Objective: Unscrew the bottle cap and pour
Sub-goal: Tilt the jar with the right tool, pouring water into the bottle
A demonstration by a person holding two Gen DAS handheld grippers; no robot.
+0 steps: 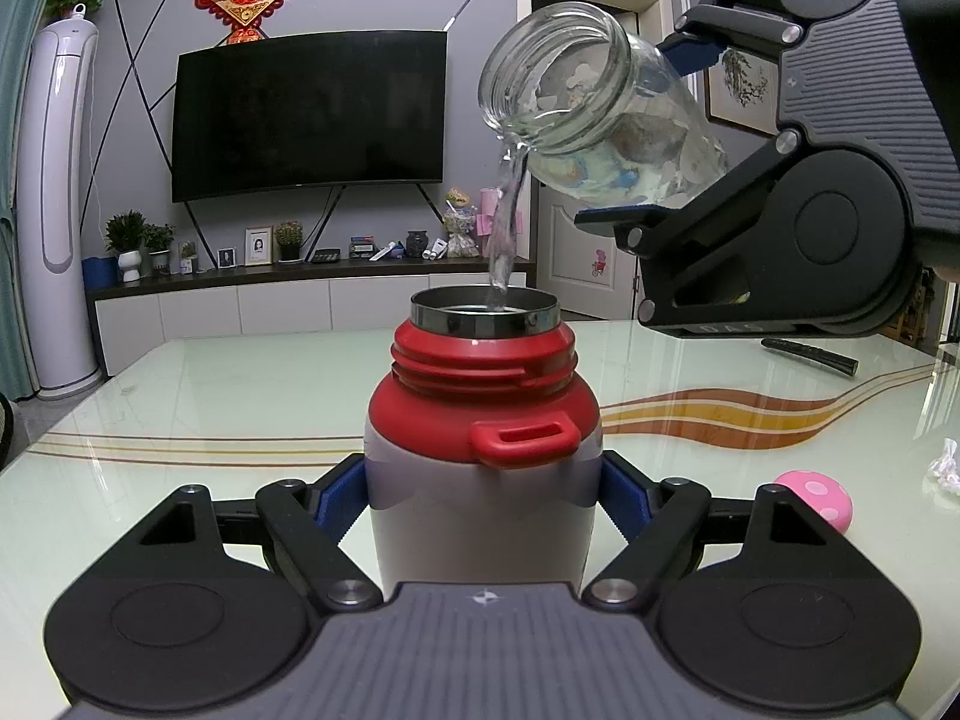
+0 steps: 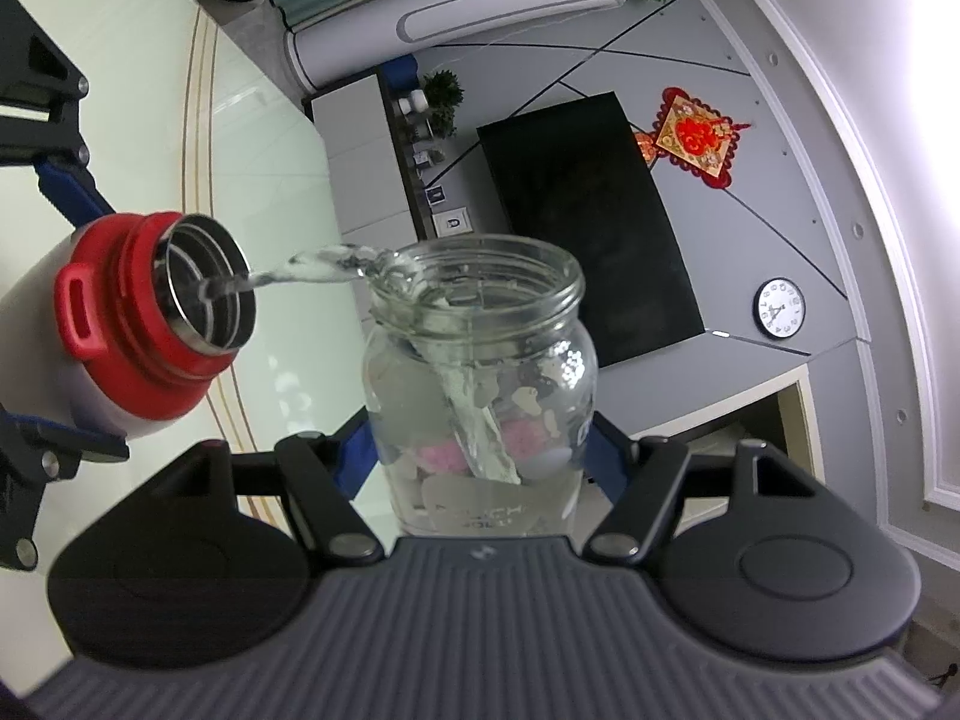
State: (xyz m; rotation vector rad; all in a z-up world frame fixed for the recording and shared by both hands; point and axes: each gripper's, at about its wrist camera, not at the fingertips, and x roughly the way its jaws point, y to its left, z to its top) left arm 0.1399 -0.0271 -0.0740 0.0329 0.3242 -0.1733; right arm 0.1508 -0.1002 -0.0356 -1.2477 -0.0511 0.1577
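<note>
A white flask with a red collar [image 1: 483,456] stands upright on the glass table, cap off, steel mouth open. My left gripper [image 1: 483,495] is shut on its body. My right gripper [image 2: 480,450] is shut on a clear glass jar [image 2: 480,372] with no lid, tilted above and to the right of the flask. A stream of water [image 1: 504,222] falls from the jar's rim [image 1: 555,69] into the flask's mouth [image 2: 201,282]. The right gripper [image 1: 660,132] also shows in the left wrist view, gripping the jar from the right.
A pink dotted mushroom-shaped object [image 1: 819,498] lies on the table [image 1: 180,396] right of the flask. A black remote-like stick [image 1: 810,354] lies at the far right, and a crumpled white wrapper [image 1: 945,468] at the right edge. A TV and cabinet stand beyond the table.
</note>
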